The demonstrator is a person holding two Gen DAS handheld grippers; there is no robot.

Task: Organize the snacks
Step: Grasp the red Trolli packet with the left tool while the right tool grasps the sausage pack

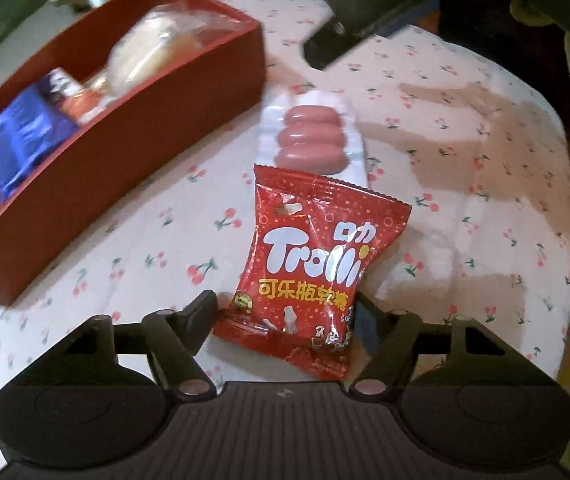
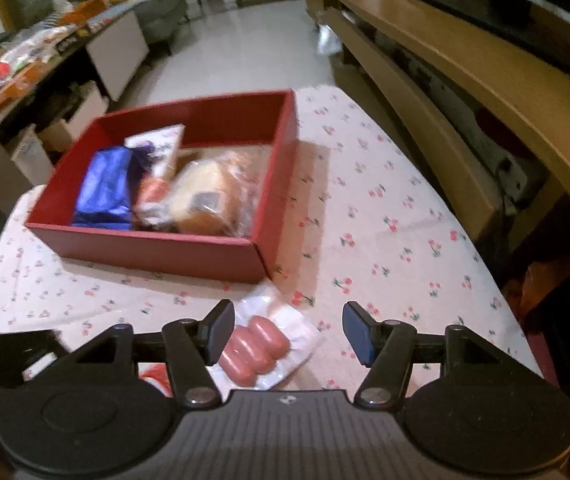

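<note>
Red foil Trolli candy packet (image 1: 313, 264) pinched at its side edges by left gripper (image 1: 285, 308) jaws, overlapping near end of clear vacuum pack of three pink sausages (image 1: 311, 136) on cherry-print worktop (image 1: 445, 160). Right gripper (image 2: 289, 320) jaws released, hovering over same sausage pack, no contact. Beside these, open red cardboard box (image 1: 125, 152) holding shiny blue packet (image 1: 25, 136) and bagged pale bread (image 2: 205, 200).
</note>
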